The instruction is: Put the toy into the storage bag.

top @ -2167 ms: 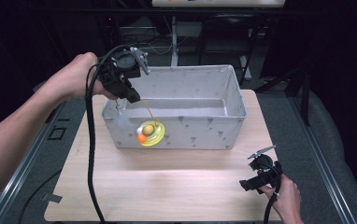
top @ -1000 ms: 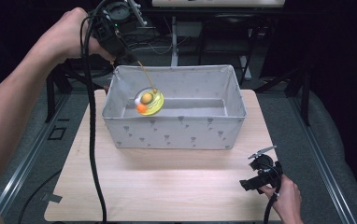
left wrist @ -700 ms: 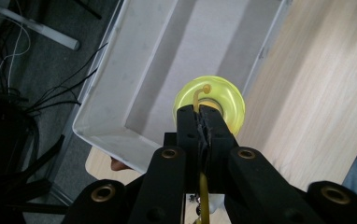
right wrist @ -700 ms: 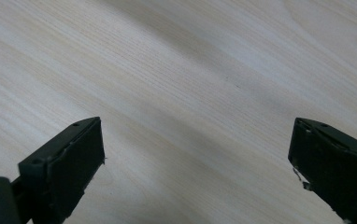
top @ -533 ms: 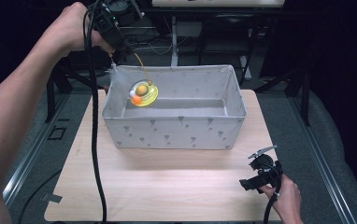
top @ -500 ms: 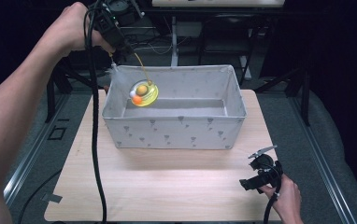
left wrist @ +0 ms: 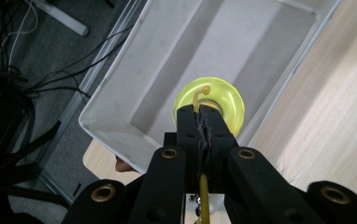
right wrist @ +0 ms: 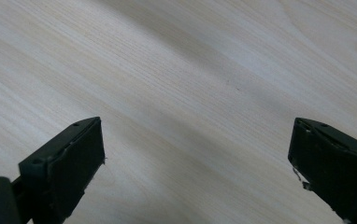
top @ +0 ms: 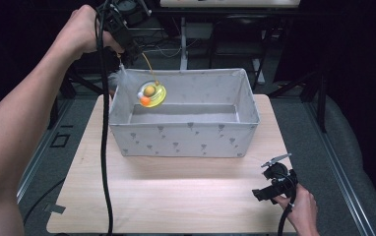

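A: Hanging from a thin yellow wire, a yellow disc toy point(top: 151, 93) with an orange ball and a tan ball on it sits in the air just above the far left corner of the grey fabric bin point(top: 183, 140). A white feather point(top: 118, 81) dangles beside it.

B: What has the wire?

A: The left gripper point(top: 127, 42), raised over that corner in the person's left hand point(top: 85, 29). In the left gripper view its jaws are pressed together on the wire point(left wrist: 196, 100), with the disc point(left wrist: 209, 102) directly beyond the tips and the bin's bare floor point(left wrist: 223, 51) under it.

B: And the bin?

A: It stands on the far half of the light wooden table point(top: 176, 191); small grey triangles dot its front wall.

B: The other side?

A: The right gripper point(top: 277, 184) is low at the near right corner of the table, held in the right hand point(top: 301, 209), well apart from the bin. In the right gripper view its jaws stand wide with nothing between them, bare wood grain point(right wrist: 190, 107) beneath.
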{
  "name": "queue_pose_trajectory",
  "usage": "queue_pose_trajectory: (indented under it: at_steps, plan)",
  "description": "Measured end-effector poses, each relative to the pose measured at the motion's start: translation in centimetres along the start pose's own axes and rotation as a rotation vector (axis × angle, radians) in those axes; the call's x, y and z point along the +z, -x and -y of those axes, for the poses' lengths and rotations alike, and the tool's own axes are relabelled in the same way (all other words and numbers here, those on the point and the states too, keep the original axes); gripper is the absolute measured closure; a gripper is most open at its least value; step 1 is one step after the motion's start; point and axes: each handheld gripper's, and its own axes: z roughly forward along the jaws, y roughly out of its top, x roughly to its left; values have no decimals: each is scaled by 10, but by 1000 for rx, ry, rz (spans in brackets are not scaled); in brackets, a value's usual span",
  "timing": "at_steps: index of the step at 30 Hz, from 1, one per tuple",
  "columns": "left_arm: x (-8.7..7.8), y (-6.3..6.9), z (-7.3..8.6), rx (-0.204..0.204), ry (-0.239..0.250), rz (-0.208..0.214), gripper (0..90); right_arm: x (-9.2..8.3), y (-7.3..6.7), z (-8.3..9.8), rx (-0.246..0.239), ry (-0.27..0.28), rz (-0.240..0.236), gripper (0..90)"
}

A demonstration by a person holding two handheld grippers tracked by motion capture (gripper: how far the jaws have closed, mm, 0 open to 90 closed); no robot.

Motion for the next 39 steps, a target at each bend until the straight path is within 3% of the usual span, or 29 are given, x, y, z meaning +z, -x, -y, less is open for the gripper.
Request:
queue_pose_trajectory:
  at_steps: [11, 23, 36, 39]
  plan:
    - [23, -16, 9, -50, 15, 23, 880, 0, 1, 1, 4, 8, -1, 35]
    - [47, -17, 20, -70, 20, 23, 880, 0, 0, 1, 6, 8, 2, 36]
    - [77, -19, 35, -87, 16, 61, 880, 0, -2, 0, 3, 2, -6, 38]
    - [83, -21, 40, -107, 29, 76, 880, 0, -1, 0, 2, 0, -8, 39]
